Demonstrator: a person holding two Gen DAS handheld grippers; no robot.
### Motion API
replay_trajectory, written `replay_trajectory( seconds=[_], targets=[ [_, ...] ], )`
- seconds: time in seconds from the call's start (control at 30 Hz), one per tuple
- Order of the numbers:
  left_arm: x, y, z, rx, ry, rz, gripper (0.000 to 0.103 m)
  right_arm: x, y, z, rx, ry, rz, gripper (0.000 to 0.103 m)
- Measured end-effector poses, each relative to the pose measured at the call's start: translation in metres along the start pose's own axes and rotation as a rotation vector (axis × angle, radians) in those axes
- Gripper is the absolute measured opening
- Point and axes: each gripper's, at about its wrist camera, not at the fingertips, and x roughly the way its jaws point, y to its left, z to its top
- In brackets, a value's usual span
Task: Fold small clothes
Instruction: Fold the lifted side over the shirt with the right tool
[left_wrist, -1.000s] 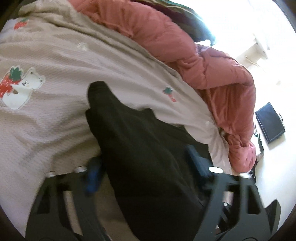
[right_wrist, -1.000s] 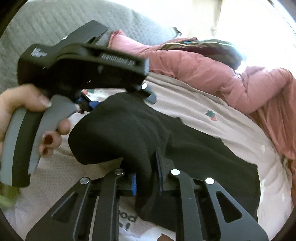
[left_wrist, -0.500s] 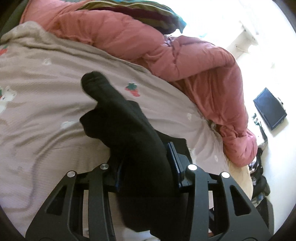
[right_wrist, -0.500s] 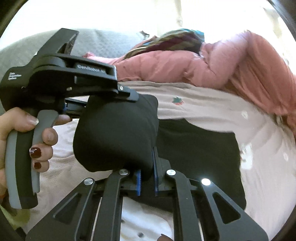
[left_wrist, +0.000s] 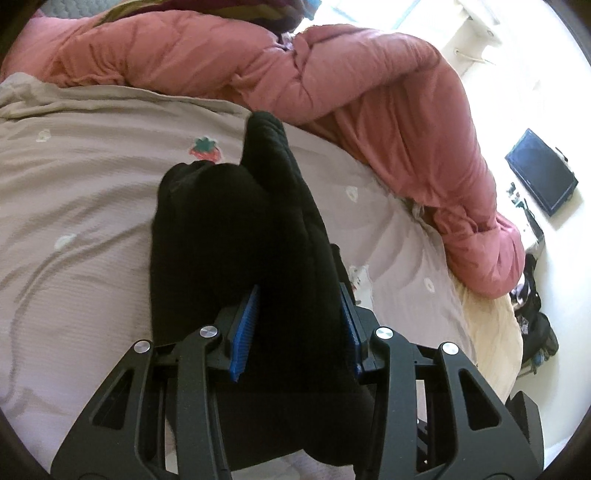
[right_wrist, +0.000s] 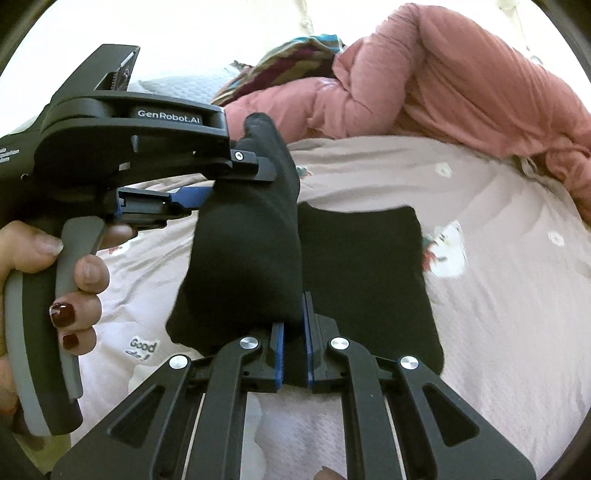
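A small black garment (right_wrist: 362, 277) lies partly flat on the pale printed bedsheet (right_wrist: 498, 295). One edge of it is lifted and doubled over as a thick fold (right_wrist: 243, 258). My right gripper (right_wrist: 293, 332) is shut on the near end of that fold. My left gripper (right_wrist: 232, 182), held by a hand (right_wrist: 85, 273), grips the far end from the left. In the left wrist view the black fold (left_wrist: 236, 229) fills the gap between the blue pads (left_wrist: 245, 328) of my left gripper (left_wrist: 298, 295); the jaws are opening slightly, still pressing on the cloth.
A bunched pink duvet (left_wrist: 369, 92) lies along the far side of the bed, with a striped cloth (right_wrist: 295, 51) behind it. The bed's right edge drops to a bright floor with a dark flat screen (left_wrist: 541, 171) and small clutter.
My left gripper went from wide open around the cloth to gripping it. Both grippers carried the lifted black fold across, over the flat part of the garment.
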Motion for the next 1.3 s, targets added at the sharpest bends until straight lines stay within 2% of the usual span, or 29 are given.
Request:
replay_trajectory(
  seconds=[0.03,0.07,0.1,0.17,0.23,0.3,0.43,0.5,0.57,0.63,0.67,0.7,0.77,0.87,0.97,1.1,1.23,1.27,1.3],
  targets=[
    [0.003,-0.002,-0.001,0.002,0.012,-0.012,0.043,0.001,-0.004,-0.002,0.012,0.010,-0.004,0.007],
    [0.005,-0.003,-0.003,-0.001,0.027,-0.021,0.069,0.002,-0.009,-0.005,0.027,0.020,-0.007,0.007],
    [0.006,-0.004,-0.006,-0.009,0.028,-0.043,0.079,0.004,-0.015,-0.008,0.050,0.034,-0.010,0.007],
    [0.003,-0.003,-0.011,-0.004,0.008,-0.074,0.080,0.007,-0.027,-0.014,0.090,0.066,-0.031,0.009],
    [-0.002,0.003,-0.016,-0.002,-0.017,-0.061,0.080,0.010,-0.041,-0.019,0.144,0.111,-0.041,0.014],
    [-0.006,0.013,-0.019,-0.009,-0.042,-0.038,0.079,0.009,-0.054,-0.025,0.213,0.129,0.005,0.015],
    [-0.004,0.034,-0.026,0.013,-0.058,0.100,0.079,-0.004,-0.058,-0.026,0.217,0.129,0.019,0.018],
    [-0.002,0.041,-0.030,0.026,-0.055,0.139,0.080,-0.016,-0.062,-0.023,0.219,0.111,0.027,0.019],
    [0.000,0.049,-0.036,0.044,-0.044,0.156,0.080,-0.032,-0.066,-0.016,0.215,0.058,0.014,0.023],
    [0.006,0.055,-0.042,0.060,-0.023,0.162,0.080,-0.040,-0.073,-0.004,0.217,0.027,0.016,0.038],
    [0.008,0.055,-0.044,0.068,-0.018,0.157,0.080,-0.041,-0.075,0.004,0.210,0.026,0.026,0.042],
    [0.009,0.056,-0.046,0.075,-0.018,0.153,0.080,-0.039,-0.076,0.014,0.200,0.025,0.020,0.046],
    [0.009,0.058,-0.046,0.083,-0.012,0.144,0.080,-0.031,-0.079,0.028,0.186,0.036,0.012,0.048],
    [0.007,0.060,-0.047,0.087,-0.008,0.132,0.081,-0.001,-0.088,0.049,0.223,0.102,0.071,0.056],
    [0.006,0.058,-0.049,0.103,-0.008,0.136,0.081,0.034,-0.097,0.058,0.270,0.173,0.086,0.062],
    [0.006,0.057,-0.049,0.110,-0.004,0.133,0.081,0.057,-0.099,0.059,0.312,0.228,0.110,0.062],
    [0.006,0.055,-0.049,0.120,-0.004,0.139,0.081,0.068,-0.096,0.062,0.307,0.242,0.112,0.062],
    [0.006,0.055,-0.049,0.122,-0.004,0.140,0.081,0.071,-0.095,0.063,0.298,0.247,0.115,0.060],
    [0.006,0.055,-0.050,0.123,-0.004,0.140,0.081,0.073,-0.093,0.064,0.290,0.248,0.117,0.052]
  ],
)
